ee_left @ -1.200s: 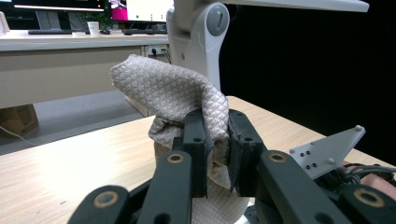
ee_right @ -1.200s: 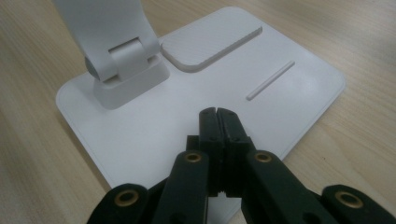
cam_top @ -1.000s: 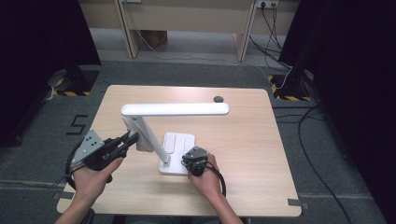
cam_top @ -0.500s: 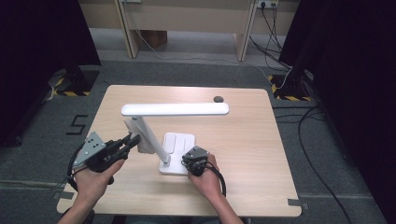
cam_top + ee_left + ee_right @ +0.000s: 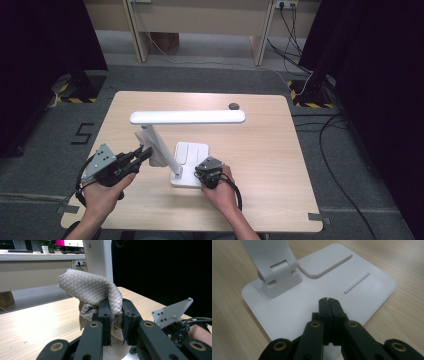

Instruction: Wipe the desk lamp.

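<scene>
My left gripper (image 5: 142, 153), clamped on the grey cloth (image 5: 90, 293), has edged toward the lamp's arm (image 5: 160, 145) at centre-left of the high view, so wiping can go on. My right gripper (image 5: 329, 301), jaws closed and empty, pins the lamp base (image 5: 367, 290) to the tabletop (image 5: 270, 150).

Beige diamond-textured cloth (image 5: 92, 290), white lamp (image 5: 187, 117)

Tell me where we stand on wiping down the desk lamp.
Done: the left claw is shut on the grey cloth, and the right claw, jaws closed, presses on the lamp base. In hand: the cloth sits by the lamp's upright arm; whether it touches, I cannot tell. Left: probably the arm, the long head and the base; no frame shows which parts are already wiped.
</scene>
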`<state>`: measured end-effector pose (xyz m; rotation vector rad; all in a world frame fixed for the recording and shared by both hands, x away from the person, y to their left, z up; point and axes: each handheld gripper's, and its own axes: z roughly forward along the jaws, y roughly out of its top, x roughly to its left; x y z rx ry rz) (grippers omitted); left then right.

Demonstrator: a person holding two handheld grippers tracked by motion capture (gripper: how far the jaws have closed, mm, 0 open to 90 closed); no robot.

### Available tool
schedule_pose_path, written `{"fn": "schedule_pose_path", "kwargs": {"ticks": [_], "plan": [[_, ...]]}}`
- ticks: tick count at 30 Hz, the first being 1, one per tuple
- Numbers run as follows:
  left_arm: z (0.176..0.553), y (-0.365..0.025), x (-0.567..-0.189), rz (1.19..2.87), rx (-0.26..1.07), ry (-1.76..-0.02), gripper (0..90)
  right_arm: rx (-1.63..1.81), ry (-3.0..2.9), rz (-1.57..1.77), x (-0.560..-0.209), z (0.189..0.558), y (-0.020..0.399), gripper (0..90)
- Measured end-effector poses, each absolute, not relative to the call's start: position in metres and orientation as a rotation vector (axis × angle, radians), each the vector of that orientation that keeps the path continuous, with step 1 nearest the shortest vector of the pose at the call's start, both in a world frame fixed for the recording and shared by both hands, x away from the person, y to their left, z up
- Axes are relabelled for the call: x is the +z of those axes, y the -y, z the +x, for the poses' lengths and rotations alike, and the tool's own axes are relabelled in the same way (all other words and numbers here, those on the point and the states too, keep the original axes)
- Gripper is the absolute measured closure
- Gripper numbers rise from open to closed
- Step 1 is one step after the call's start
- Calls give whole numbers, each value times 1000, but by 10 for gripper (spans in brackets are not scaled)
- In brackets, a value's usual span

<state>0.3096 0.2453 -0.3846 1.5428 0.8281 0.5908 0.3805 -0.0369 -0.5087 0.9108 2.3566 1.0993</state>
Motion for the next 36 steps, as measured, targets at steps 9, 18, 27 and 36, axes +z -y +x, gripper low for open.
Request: {"fn": "schedule_pose_path", "kwargs": {"ticks": [9,18,27,36], "plan": [[310,-244,-389,1549,585,-833,794,1097,-2358,911,-509,380,37,900],[310,-242,-394,1552,573,-839,794,1097,-2359,911,-509,381,36,900],[310,-241,-396,1560,569,-839,794,1094,-2362,911,-508,381,36,900],[310,-240,-399,1565,566,-839,795,1095,-2361,911,-508,381,36,900]]}}
